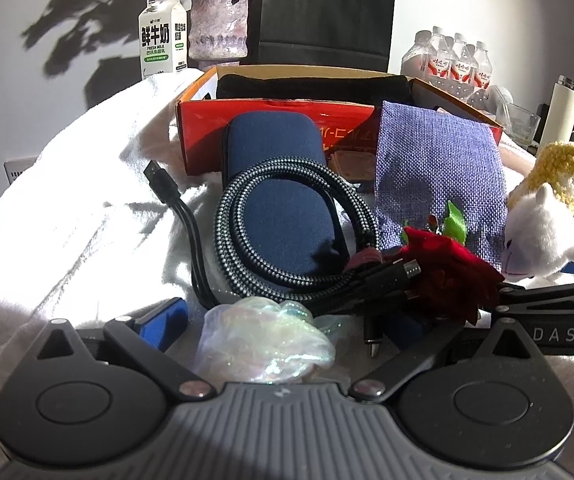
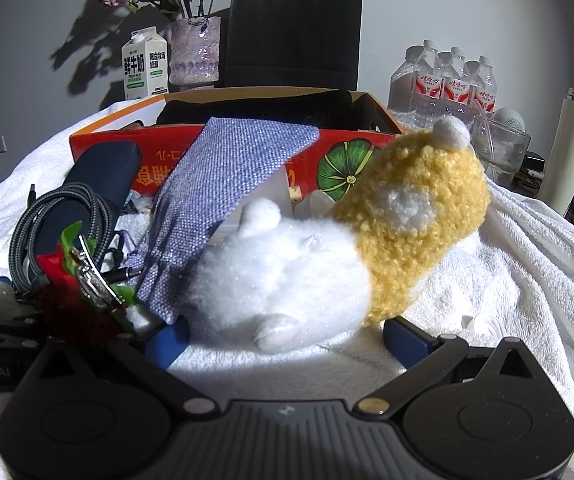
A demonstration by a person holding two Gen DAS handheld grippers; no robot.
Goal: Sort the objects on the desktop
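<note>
Towel [image 2: 507,264], white and rumpled, covers the desk; grey wall [image 2: 427,12] behind.

White towel [image 1: 67,240] covers the counter, bright in the sun. The box [image 2: 327,152] shows red with an orange rim and a green pumpkin print. Navy pouch [image 1: 283,184], grey-and-black braided cable [image 1: 231,216] coiled over it. Woven lilac-blue bag [image 1: 439,168], dark red rose [image 1: 451,276] with green leaves. Plush toy [image 2: 327,256]: white head, curly yellow body. Iridescent wrap [image 1: 263,340] shimmers; the tongs' pads [image 2: 407,340] are blue.
</note>
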